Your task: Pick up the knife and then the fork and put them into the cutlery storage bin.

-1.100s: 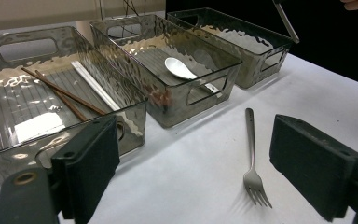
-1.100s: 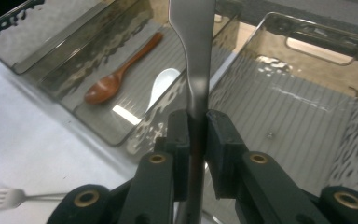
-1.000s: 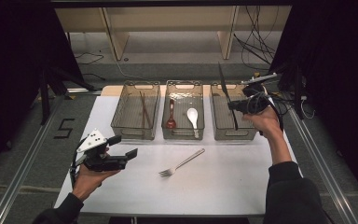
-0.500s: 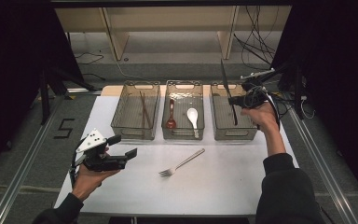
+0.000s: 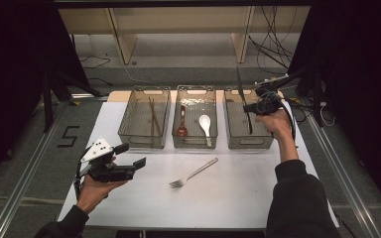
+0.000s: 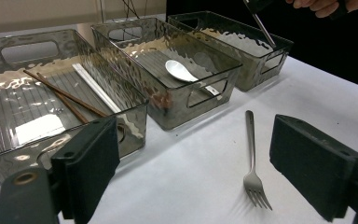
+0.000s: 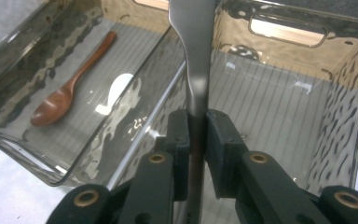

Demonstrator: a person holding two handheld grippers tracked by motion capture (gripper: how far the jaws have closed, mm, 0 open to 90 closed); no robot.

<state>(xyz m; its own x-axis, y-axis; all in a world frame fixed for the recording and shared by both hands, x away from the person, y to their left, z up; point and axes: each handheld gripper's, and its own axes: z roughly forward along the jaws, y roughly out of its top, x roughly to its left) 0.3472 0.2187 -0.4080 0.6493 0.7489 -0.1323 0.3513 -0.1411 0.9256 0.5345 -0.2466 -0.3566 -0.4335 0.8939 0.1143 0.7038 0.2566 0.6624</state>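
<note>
White paper covers the counter [image 5: 238, 198], with dark floor and a pale shelf unit beyond its far edge. The right gripper [image 5: 258, 105] holds a metal knife [image 7: 192, 46] over the right-hand bin [image 5: 248, 144], near the counter's far right corner. In the right gripper view the knife looks like plain brushed steel, narrow at the neck where the fingers [image 7: 179, 140] pinch it from both sides, then broadening into a flat part that runs out past the top of the frame. From the high view it stands nearly upright (a thin dark line, leaning a little), its lower end down inside the bin.

Three smoky, see-through plastic bins with cut-out handles sit in a row along the far edge. The left-hand bin [image 5: 128, 130] holds dark chopsticks [image 6: 60, 95] and a pale stick beside them. The middle bin [image 5: 194, 143] holds a brown wooden spoon [image 5: 182, 121] and a white ceramic spoon [image 5: 205, 124], lying side by side, apart. The right-hand bin's ribbed floor looks bare apart from the knife.

A metal fork [image 5: 192, 173] lies on the paper in front of the middle bin, tines toward the near edge. The left gripper [image 5: 129, 166] hovers by the near left corner, its fingers [image 6: 91, 161] wide apart with nothing between them.
</note>
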